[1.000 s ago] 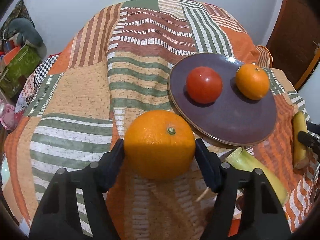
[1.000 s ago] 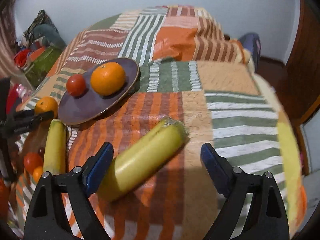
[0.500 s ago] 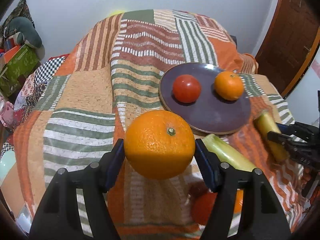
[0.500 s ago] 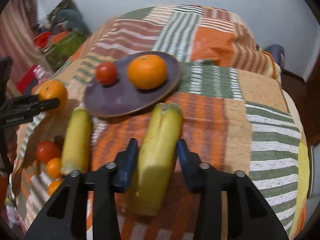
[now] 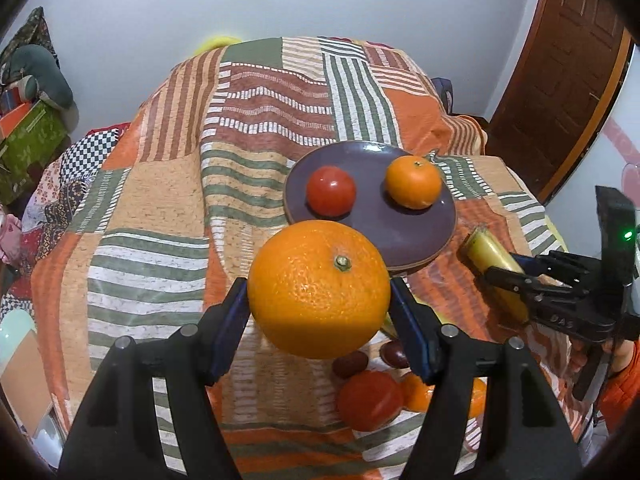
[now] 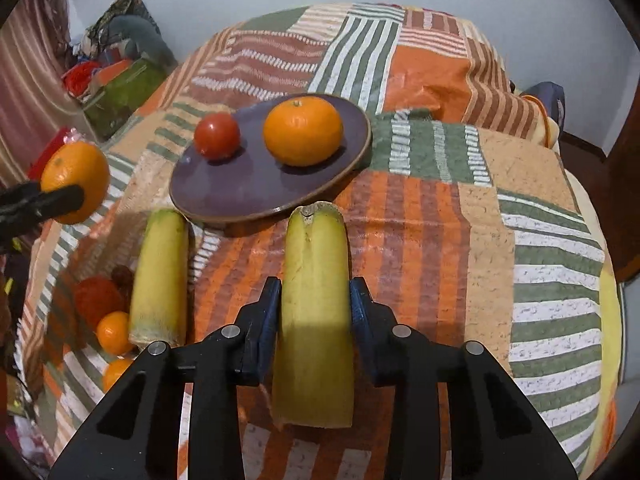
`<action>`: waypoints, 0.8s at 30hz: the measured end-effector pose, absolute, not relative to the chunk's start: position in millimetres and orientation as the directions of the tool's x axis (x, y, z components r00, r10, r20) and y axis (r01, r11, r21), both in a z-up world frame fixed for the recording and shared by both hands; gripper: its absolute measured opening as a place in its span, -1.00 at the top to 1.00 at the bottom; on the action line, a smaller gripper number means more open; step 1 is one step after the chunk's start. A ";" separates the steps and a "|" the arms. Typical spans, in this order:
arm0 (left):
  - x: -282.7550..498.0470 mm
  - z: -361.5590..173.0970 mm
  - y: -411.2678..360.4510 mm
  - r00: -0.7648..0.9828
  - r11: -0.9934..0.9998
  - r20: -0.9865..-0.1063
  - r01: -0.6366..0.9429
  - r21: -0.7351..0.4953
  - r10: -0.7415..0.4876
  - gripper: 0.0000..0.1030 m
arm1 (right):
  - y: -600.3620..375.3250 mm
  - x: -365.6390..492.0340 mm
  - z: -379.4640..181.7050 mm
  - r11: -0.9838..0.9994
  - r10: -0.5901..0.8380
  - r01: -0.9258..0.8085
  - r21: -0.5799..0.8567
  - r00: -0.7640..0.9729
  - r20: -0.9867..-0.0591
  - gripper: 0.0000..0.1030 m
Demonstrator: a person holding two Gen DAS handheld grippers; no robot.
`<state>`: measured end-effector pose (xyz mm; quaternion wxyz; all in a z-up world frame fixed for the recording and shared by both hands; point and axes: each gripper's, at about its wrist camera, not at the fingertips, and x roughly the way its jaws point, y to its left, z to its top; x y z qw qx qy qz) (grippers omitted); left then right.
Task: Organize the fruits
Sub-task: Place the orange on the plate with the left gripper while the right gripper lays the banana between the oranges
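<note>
My left gripper (image 5: pixel 319 300) is closed on a large orange (image 5: pixel 319 289), one blue pad pressed to each side of it, stem end turned up and a little to the right; the fruit hangs clear above the striped patchwork bedspread (image 5: pixel 160 208), near the close rim of the purple plate (image 5: pixel 400 236). On that plate sit a red tomato (image 5: pixel 331 191) on the left and a smaller orange (image 5: pixel 413 182) on the right, apart from each other. My right gripper (image 6: pixel 314 316) is closed on a banana piece (image 6: pixel 314 304), the pads squeezing its middle; the piece points away from me, its far tip reaching just short of the plate's near edge (image 6: pixel 256 212). From the left camera that gripper comes in from the right side, level, with the banana's end poking out toward the plate. A second banana piece (image 6: pixel 160 276) lies flat on the bedspread to the left of the held one, running near to far, its far end close to the plate rim. Nearer and further left lie a loose tomato (image 6: pixel 96 296), two small oranges (image 6: pixel 113 332) and some dark red small fruits (image 5: pixel 350 364), bunched together. A brown wooden door (image 5: pixel 560 80) stands at the far right, and a green box (image 5: pixel 28 140) sits on the far left beside the bed.
</note>
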<state>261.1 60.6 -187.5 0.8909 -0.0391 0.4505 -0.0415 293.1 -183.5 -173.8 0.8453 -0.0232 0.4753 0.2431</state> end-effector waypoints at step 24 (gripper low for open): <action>338.8 -228.8 40.4 0.527 0.988 -0.836 0.082 -0.129 -0.152 -0.32 | -116.6 351.4 -149.0 0.826 0.488 -0.522 0.212 0.476 -0.732 0.38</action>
